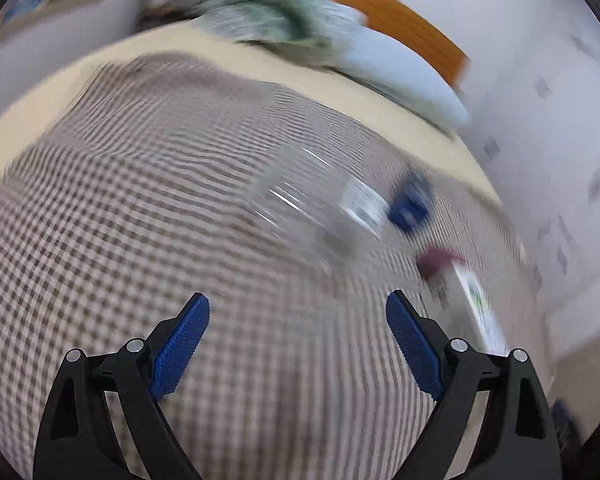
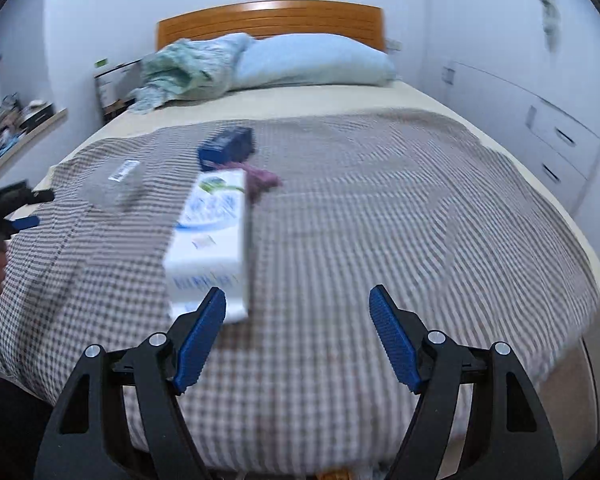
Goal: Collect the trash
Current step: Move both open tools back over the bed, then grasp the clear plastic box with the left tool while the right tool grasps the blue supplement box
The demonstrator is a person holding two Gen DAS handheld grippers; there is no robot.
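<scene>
Both tools are open wide and hold nothing. The right tool (image 2: 298, 304) hangs over the checked blanket (image 2: 380, 220) on the bed (image 2: 260, 108). A white carton (image 2: 212, 236) lies just in front of its left finger (image 2: 200, 340), a bit to the left. Past the carton are a pink scrap (image 2: 262, 180), a blue box (image 2: 226, 146) and a clear plastic cup (image 2: 114, 186). The left tool (image 1: 298, 306) points at the blurry cup (image 1: 300, 204), which is ahead and apart from it.

Both wrist cameras overlook the bed (image 2: 340, 208) closely.
</scene>
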